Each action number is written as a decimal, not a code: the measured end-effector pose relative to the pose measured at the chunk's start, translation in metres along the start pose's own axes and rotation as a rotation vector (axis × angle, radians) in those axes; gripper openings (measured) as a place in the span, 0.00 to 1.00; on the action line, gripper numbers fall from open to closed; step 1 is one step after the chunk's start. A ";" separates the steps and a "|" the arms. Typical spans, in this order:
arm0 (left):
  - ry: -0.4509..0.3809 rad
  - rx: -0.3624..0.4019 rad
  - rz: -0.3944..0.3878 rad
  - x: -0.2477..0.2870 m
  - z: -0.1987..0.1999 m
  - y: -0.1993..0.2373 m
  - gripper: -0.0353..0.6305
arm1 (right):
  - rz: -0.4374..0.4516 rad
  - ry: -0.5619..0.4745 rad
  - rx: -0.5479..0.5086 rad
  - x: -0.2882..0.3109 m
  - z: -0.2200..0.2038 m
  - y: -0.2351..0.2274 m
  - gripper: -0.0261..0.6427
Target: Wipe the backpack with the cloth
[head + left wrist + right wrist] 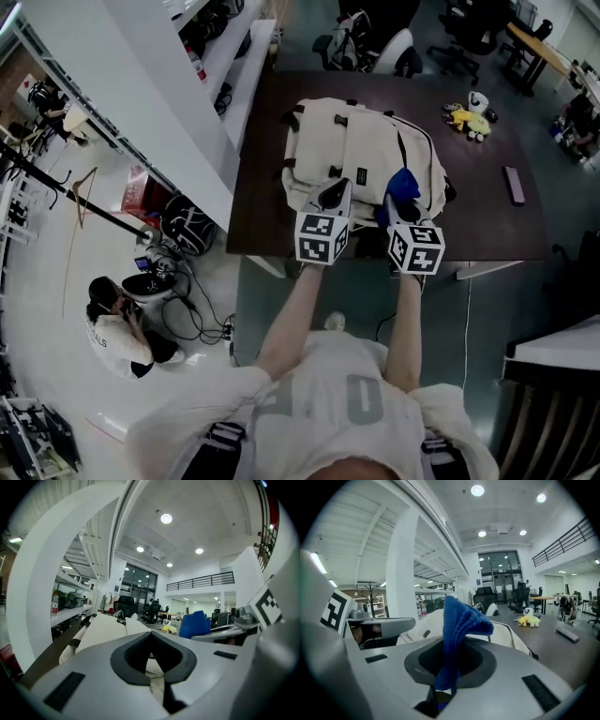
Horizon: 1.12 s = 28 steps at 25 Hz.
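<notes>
A cream backpack (361,150) lies on the dark table (487,230), close to its near edge. My left gripper (334,195) is shut at the bag's near side. In the left gripper view the backpack (105,627) spreads ahead, and cream fabric shows right behind the left gripper (153,665); whether it is pinched I cannot tell. My right gripper (396,212) hovers beside it, shut on a blue cloth (403,185). In the right gripper view that cloth (458,623) sticks up out of the right gripper (449,670), with the backpack (506,632) behind it.
A yellow plush toy (467,120) and a flat dark case (514,185) lie on the table to the right of the bag. Office chairs (398,49) stand beyond the far edge. A white shelf unit (217,58) runs along the left, and a person (117,323) crouches on the floor.
</notes>
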<state>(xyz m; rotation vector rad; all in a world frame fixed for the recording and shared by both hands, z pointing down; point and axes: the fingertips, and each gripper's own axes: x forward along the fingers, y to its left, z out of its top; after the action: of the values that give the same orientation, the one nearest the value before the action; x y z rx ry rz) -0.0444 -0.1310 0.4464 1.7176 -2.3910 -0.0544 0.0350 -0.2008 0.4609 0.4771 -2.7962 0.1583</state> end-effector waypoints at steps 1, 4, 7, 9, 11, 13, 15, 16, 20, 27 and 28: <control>-0.006 0.004 -0.003 -0.005 0.002 -0.001 0.06 | 0.012 -0.004 -0.009 -0.001 0.002 0.005 0.10; -0.025 0.026 -0.013 -0.023 0.008 -0.006 0.06 | 0.024 -0.005 -0.071 -0.008 0.008 0.018 0.10; -0.043 0.043 -0.003 -0.044 0.012 -0.006 0.06 | 0.051 -0.042 -0.062 -0.018 0.017 0.035 0.09; -0.045 0.043 0.008 -0.058 0.011 -0.005 0.06 | 0.068 -0.055 -0.041 -0.029 0.018 0.047 0.10; -0.047 0.031 0.019 -0.076 0.009 -0.007 0.06 | 0.079 -0.037 -0.052 -0.045 0.012 0.058 0.10; -0.045 0.029 0.021 -0.098 0.008 -0.015 0.06 | 0.067 0.017 -0.073 -0.066 -0.003 0.067 0.10; -0.034 0.051 0.015 -0.125 0.003 -0.028 0.06 | 0.051 0.085 -0.058 -0.091 -0.027 0.074 0.10; -0.029 0.064 0.014 -0.139 0.000 -0.035 0.06 | 0.054 0.099 -0.033 -0.103 -0.037 0.078 0.10; -0.001 0.108 0.024 -0.194 -0.016 -0.049 0.06 | 0.114 0.044 0.074 -0.156 -0.055 0.109 0.10; -0.004 0.046 0.107 -0.291 -0.032 -0.052 0.06 | 0.148 -0.014 0.039 -0.244 -0.050 0.149 0.10; -0.027 0.039 0.123 -0.300 -0.028 -0.055 0.06 | 0.140 -0.020 0.029 -0.253 -0.047 0.148 0.09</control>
<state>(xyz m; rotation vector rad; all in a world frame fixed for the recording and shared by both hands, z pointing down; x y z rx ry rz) 0.1036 0.1366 0.4244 1.5915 -2.5280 -0.0128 0.2256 0.0234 0.4183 0.2907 -2.8502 0.2253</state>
